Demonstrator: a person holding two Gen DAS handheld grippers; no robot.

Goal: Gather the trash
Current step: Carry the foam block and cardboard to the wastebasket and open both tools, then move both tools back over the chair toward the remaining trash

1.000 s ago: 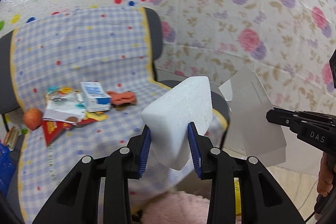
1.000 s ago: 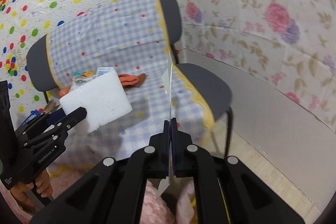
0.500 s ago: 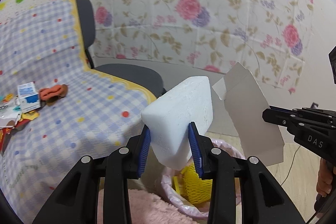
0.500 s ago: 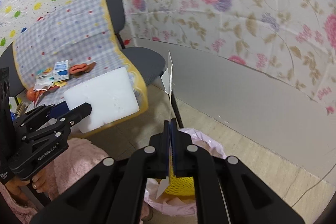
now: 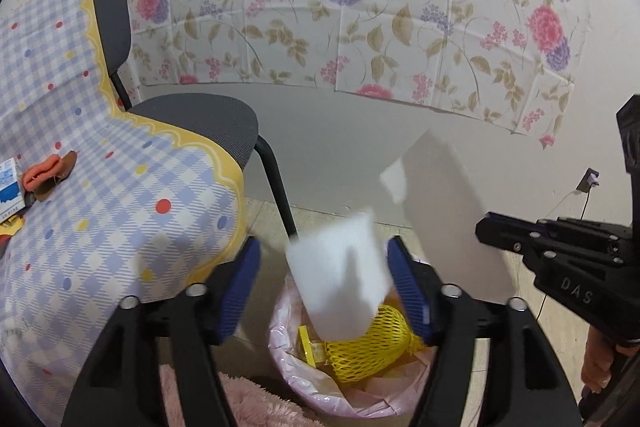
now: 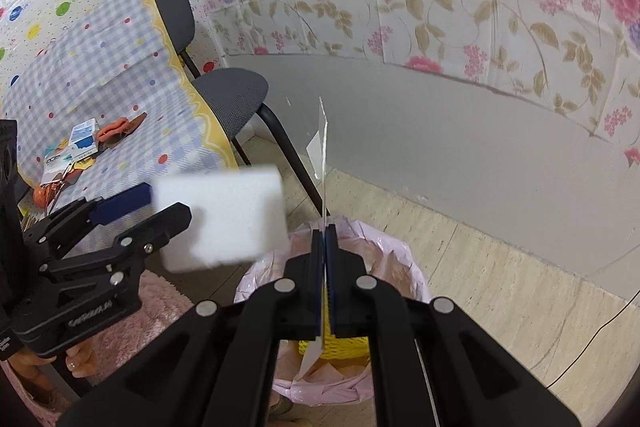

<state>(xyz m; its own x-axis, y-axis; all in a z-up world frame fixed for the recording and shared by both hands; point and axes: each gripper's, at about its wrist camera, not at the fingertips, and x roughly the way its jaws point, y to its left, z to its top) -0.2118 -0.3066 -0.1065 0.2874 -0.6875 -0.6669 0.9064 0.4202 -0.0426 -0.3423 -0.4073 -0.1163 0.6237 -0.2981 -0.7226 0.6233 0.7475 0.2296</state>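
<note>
Currently, item one: left gripper [image 5: 324, 279], jaws spread wide, nothing clamped; white foam block [image 5: 340, 279] sits loose and blurred between the blue pads, lower centre of the left view, apparently dropping toward the pink-lined bin [image 5: 288, 367] directly below. Hold your left hand level above the opening until the block clears the fingers. Item two: right gripper [image 6: 325, 279], jaws pinched tight on a thin grey card [image 6: 322, 163] standing edge-on, centre of the right view, over the bin's near rim. Shift that hand further over the bag mouth before you let go, since a flat sheet will likely glide sideways. Item three: yellow net [image 5: 372, 347] already inside. Item four: remaining litter on the checked chair cover [image 6: 120, 99], left of frame.
</note>
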